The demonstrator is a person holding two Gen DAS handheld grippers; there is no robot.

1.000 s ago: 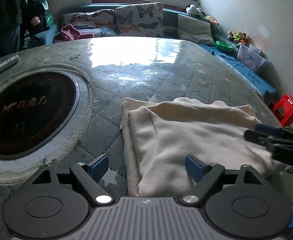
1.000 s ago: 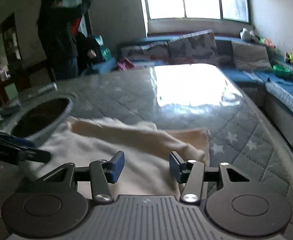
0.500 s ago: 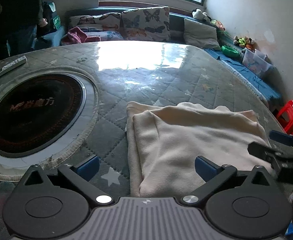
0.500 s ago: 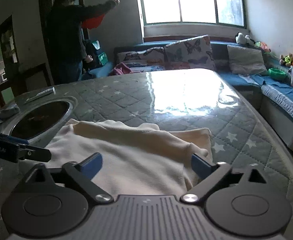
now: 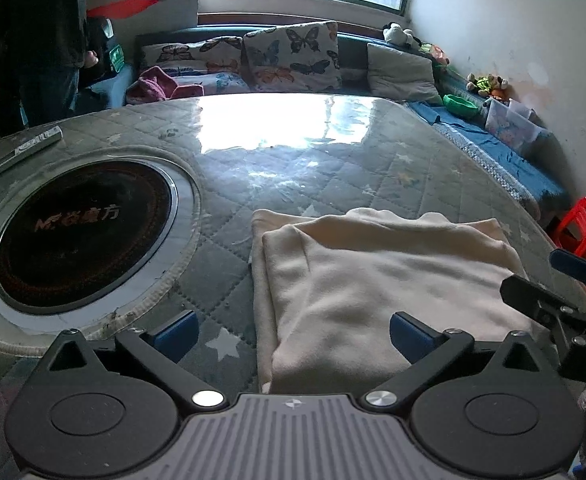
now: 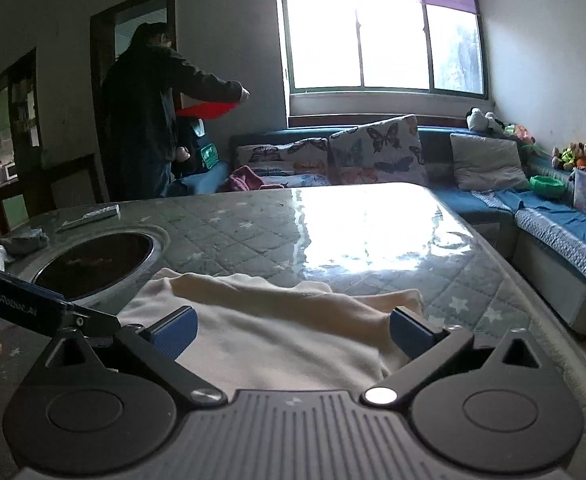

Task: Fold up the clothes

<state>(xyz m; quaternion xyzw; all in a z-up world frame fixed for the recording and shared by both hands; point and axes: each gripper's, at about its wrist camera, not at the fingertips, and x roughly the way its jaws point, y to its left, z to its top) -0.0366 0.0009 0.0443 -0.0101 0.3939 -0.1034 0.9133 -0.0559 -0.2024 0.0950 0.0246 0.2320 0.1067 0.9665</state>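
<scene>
Folded cream garment [image 5: 381, 280] ahead of left claw [image 5: 293, 334]

Soft matt fleecy cream cloth garment [image 5: 377, 280]; quilted worktop [image 5: 333, 176] under glossy clear plastic; glossy black glass cooktop [image 5: 81, 232], shiny metal rim; matt black plastic hand-held gripper [image 5: 293, 334].

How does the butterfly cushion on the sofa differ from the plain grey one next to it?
The butterfly cushion is white with a coloured butterfly print; the grey cushion is one plain colour. The butterfly cushion stands nearer the window's middle, while the grey cushion sits further toward the corner with the soft toys. Both are squarish and lean upright against the back of the blue sofa.
</scene>
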